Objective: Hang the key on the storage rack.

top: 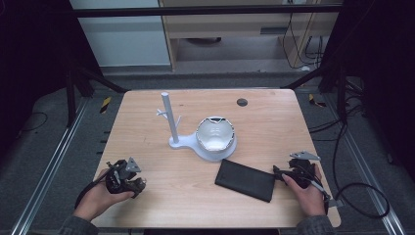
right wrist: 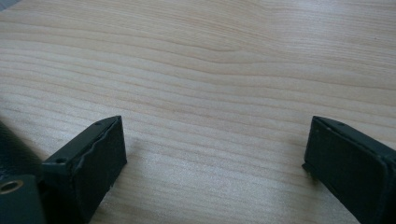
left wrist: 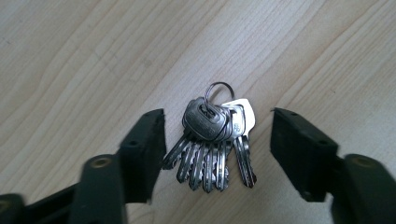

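Observation:
A bunch of silver keys (left wrist: 212, 140) on a ring lies flat on the wooden table (left wrist: 93, 56). My left gripper (left wrist: 218, 122) stands open around it, one black jaw on each side, and neither pad presses on the keys. In the high view the left gripper (top: 138, 183) sits near the table's front left corner, held in a hand. My right gripper (right wrist: 215, 135) is open over bare wood with nothing between its jaws. In the high view the right gripper (top: 283, 175) rests at the front right, just right of a black pouch (top: 246, 179).
A white stand (top: 172, 120) with an upright post and small pegs rises at the table's middle. A white bowl-like object (top: 215, 133) sits on its base. A small dark disc (top: 242, 102) lies near the far edge. The pouch's corner (right wrist: 11, 144) borders the right gripper's left jaw.

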Demonstrator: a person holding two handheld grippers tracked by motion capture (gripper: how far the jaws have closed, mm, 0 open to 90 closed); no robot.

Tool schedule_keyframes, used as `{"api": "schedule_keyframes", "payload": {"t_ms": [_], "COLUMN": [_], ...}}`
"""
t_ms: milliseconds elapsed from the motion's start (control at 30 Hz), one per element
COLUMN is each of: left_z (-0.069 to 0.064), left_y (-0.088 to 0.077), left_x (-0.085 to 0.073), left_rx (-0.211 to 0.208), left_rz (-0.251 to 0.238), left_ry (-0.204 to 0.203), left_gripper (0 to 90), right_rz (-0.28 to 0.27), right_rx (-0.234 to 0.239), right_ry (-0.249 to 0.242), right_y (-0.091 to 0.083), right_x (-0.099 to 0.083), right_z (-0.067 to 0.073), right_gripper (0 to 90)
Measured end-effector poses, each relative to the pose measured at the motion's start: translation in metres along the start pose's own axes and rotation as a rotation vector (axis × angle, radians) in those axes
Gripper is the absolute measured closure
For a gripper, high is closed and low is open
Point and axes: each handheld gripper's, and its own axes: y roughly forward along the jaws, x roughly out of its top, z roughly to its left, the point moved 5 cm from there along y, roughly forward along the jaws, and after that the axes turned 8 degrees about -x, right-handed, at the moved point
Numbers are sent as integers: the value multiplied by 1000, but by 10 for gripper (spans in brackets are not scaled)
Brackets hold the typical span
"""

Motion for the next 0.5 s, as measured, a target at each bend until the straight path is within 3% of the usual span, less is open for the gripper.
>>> {"api": "schedule_keyframes", "payload": {"t_ms": [100,233,433,500], "left_z": [1,3,6,7], "left_y": [0,1,7,8], "left_x": [-2,-1,-2,-2], "left_rx": [0,12,-33,-36], "left_rz": [22,30,43,51], "left_ry": [2,13,-26,-27], "left_gripper": [502,525,293,278], "right_rz": [0,1,1,1], "right_rx": [-1,-1,0,1], "right_ry": [0,2,3,3], "right_y": [0,0,0,0], "right_x": [0,0,0,0], "right_z": [0,1,1,1], "right_gripper": [56,55,55,55]}}
